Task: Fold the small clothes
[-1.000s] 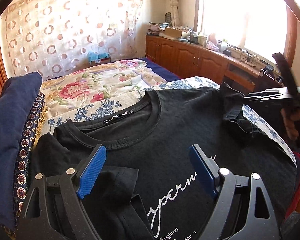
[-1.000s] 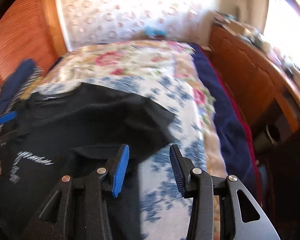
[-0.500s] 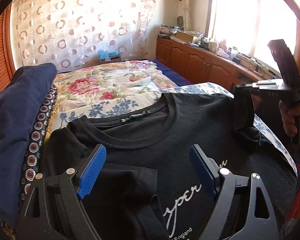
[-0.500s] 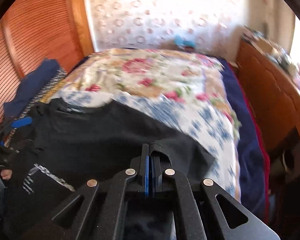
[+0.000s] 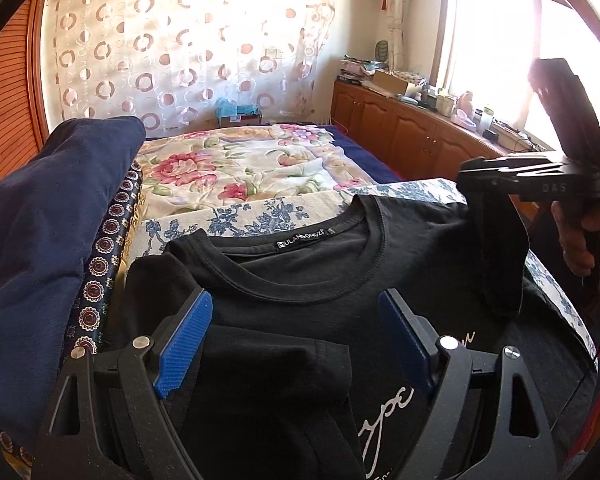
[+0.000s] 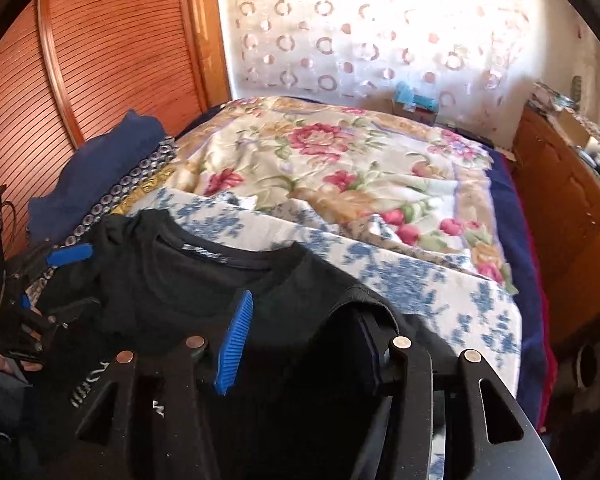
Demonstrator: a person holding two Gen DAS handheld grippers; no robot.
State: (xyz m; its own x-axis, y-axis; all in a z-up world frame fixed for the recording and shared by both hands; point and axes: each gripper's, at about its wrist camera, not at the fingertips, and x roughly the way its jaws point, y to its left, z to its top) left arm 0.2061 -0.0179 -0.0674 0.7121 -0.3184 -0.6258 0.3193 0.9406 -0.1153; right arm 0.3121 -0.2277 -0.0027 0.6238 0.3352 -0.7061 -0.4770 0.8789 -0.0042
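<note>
A black T-shirt [image 5: 324, 280] with white script lies face up on the bed, collar away from me; it also shows in the right wrist view [image 6: 188, 292]. Its left sleeve [image 5: 268, 364] is folded inward, lying between the open jaws of my left gripper [image 5: 296, 344], which holds nothing. My right gripper [image 6: 304, 344] has its jaws apart, with the right sleeve [image 6: 340, 344] draped over its right finger. In the left wrist view the right gripper [image 5: 484, 184] is raised above the shirt with the sleeve [image 5: 500, 256] hanging from it.
A floral bedspread [image 5: 236, 172] covers the bed. A navy folded pile with patterned trim [image 5: 48, 232] sits to the left. Wooden cabinets [image 5: 412, 136] with clutter run along the right under a window. A slatted wooden door [image 6: 100, 60] stands left.
My right gripper shut on the right sleeve, lifted it inward over the shirt, then its jaws came apart with the sleeve still draped on one finger. My left gripper stayed open over the folded left sleeve.
</note>
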